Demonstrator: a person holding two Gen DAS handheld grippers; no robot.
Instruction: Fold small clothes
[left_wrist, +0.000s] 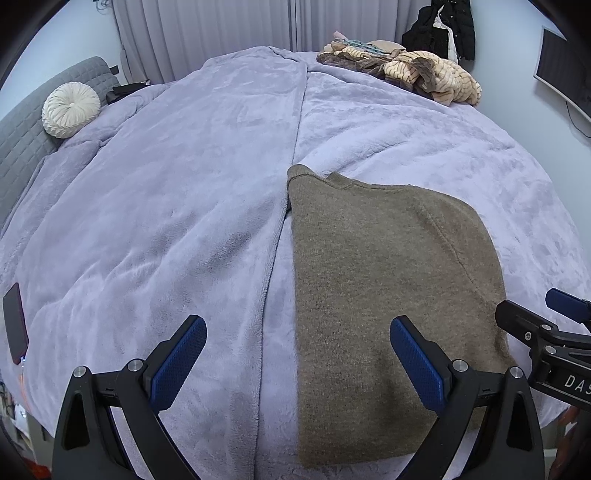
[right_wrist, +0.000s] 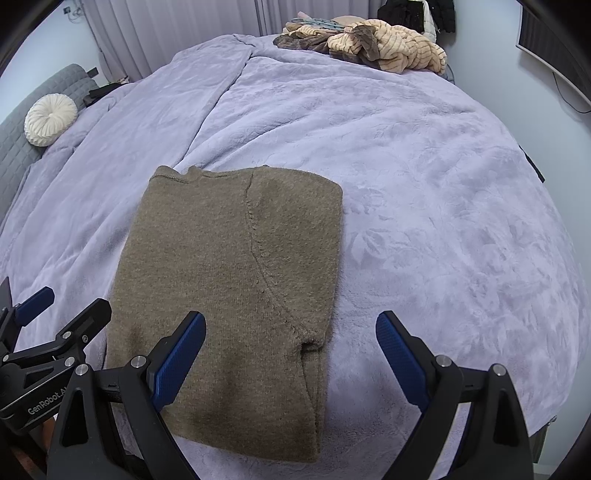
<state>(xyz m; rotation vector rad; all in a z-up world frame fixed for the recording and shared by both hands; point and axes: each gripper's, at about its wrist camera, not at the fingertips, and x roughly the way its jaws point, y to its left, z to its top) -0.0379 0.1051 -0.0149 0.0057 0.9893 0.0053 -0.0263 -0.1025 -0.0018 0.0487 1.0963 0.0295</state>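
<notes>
A brown knit sweater (left_wrist: 388, 266) lies flat on the lavender bed blanket (left_wrist: 166, 203), folded into a long rectangle with its sides turned in. It also shows in the right wrist view (right_wrist: 236, 266). My left gripper (left_wrist: 297, 332) is open and empty, hovering over the sweater's near left edge. My right gripper (right_wrist: 290, 328) is open and empty, over the sweater's near right edge. Each gripper shows at the edge of the other's view: the right gripper (left_wrist: 554, 314) and the left gripper (right_wrist: 55, 310).
A pile of beige and brown clothes (left_wrist: 406, 70) sits at the far end of the bed. A round white cushion (left_wrist: 70, 109) leans on the grey headboard (left_wrist: 22, 129). A dark phone (left_wrist: 14, 328) lies at the left edge. A monitor (left_wrist: 565, 74) hangs on the right wall.
</notes>
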